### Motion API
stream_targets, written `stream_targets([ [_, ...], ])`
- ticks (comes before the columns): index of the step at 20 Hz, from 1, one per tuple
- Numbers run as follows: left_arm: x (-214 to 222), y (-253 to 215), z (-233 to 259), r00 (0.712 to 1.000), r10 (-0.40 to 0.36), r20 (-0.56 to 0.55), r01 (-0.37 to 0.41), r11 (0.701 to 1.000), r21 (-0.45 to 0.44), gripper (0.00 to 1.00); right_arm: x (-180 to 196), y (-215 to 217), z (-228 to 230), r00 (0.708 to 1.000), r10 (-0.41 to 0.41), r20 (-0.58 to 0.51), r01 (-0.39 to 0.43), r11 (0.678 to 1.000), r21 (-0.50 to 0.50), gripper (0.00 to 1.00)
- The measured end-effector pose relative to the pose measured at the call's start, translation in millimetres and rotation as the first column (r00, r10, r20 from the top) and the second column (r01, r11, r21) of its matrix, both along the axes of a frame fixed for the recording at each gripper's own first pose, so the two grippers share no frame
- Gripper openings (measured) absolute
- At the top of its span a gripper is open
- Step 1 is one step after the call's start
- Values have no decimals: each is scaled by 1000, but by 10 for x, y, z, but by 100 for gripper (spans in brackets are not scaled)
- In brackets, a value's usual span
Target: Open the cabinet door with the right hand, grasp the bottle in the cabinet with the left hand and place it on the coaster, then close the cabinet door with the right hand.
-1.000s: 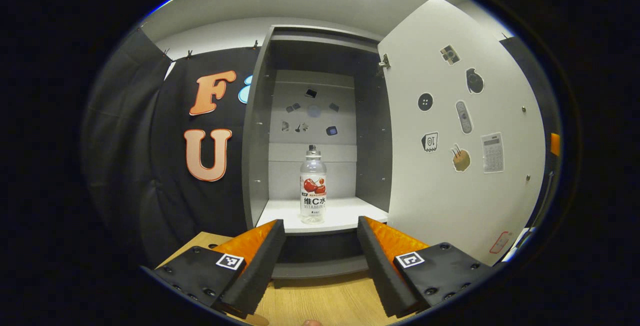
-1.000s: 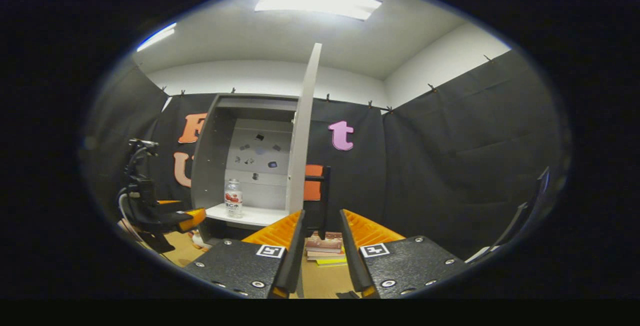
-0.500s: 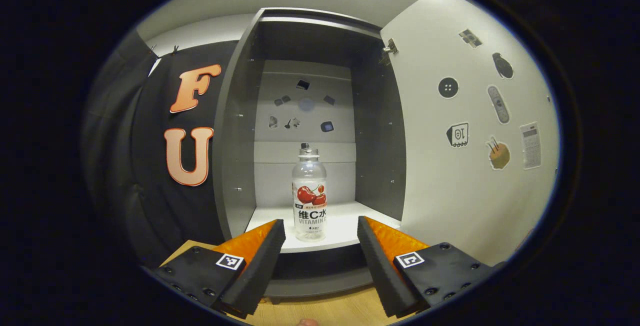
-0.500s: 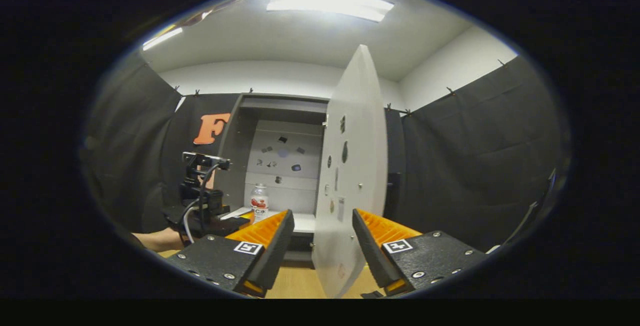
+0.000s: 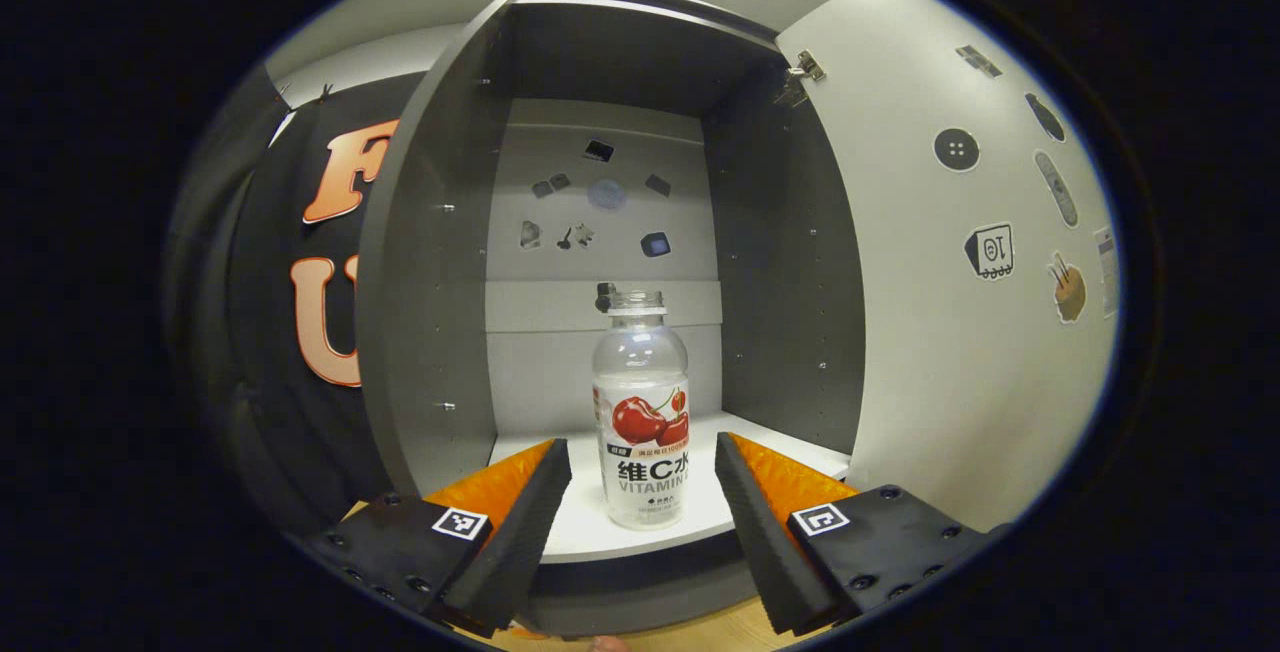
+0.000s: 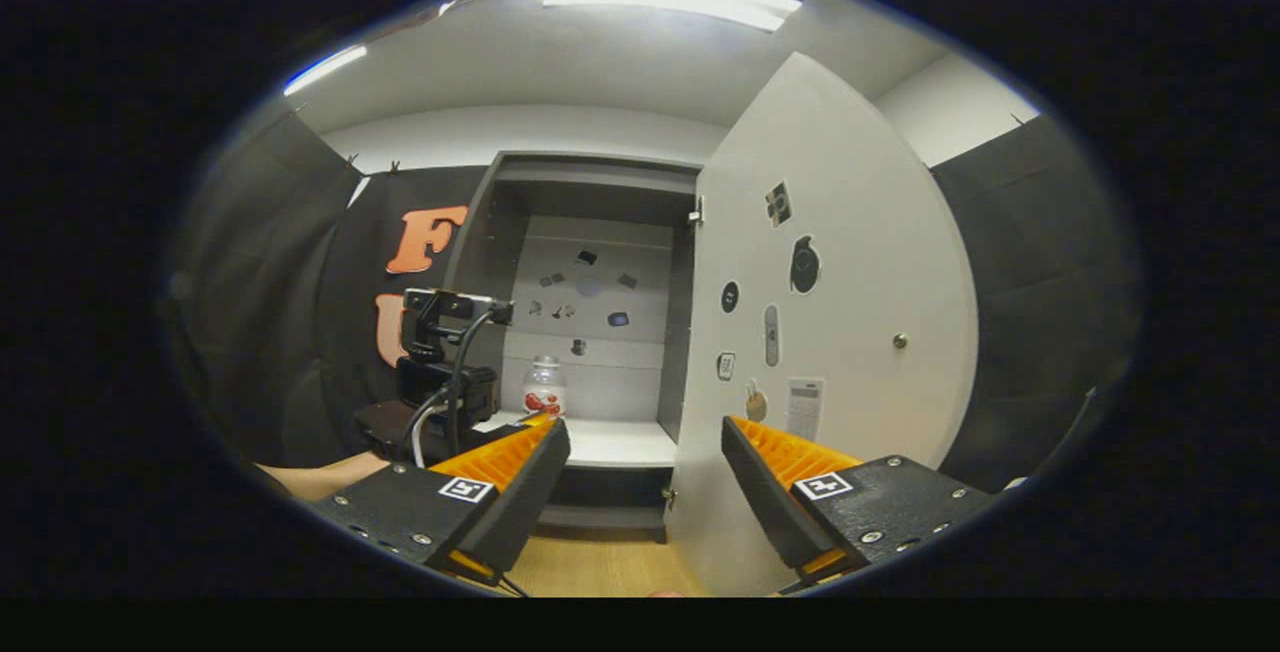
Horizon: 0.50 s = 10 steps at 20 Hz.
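Observation:
A clear bottle with a red fruit label stands upright near the front of the white shelf inside the grey cabinet. My left gripper is open at the shelf's front edge. The bottle is centred in the gap just ahead of its fingertips, and neither finger touches it. The white cabinet door, with stickers on its inner face, is swung wide to the right. In the right gripper view, my right gripper is open and holds nothing, back from the door. The bottle shows past the left gripper's housing.
A forearm reaches in at the lower left behind the left gripper. Wooden tabletop lies in front of the cabinet's base. Small stickers dot the cabinet's back panel. Black cloth walls close in on both sides.
My left gripper has moved forward to the shelf, so the bottle looms larger between its fingers. My right gripper has spread wider and turned left to face the inner side of the door.

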<state>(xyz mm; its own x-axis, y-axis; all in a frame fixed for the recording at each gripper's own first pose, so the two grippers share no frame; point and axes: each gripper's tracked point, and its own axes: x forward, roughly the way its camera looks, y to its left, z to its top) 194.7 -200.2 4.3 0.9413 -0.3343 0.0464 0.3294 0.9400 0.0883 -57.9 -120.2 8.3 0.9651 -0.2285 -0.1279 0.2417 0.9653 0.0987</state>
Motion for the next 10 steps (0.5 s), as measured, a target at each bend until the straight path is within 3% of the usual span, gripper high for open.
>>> stream_targets([
  [5, 280, -166, -61, 997, -75, -1, 75, 997, -10, 95, 224, 61, -230, 996, -67, -51, 70, 996, 54, 94],
  [9, 439, -192, -109, 996, -86, 0, 86, 996, -10, 95, 255, 16, -274, 991, -107, -81, 109, 994, 17, 97],
  [10, 463, -191, -123, 996, -84, -3, 84, 996, -11, 95, 240, 8, -266, 990, -113, -83, 113, 994, -2, 94],
])
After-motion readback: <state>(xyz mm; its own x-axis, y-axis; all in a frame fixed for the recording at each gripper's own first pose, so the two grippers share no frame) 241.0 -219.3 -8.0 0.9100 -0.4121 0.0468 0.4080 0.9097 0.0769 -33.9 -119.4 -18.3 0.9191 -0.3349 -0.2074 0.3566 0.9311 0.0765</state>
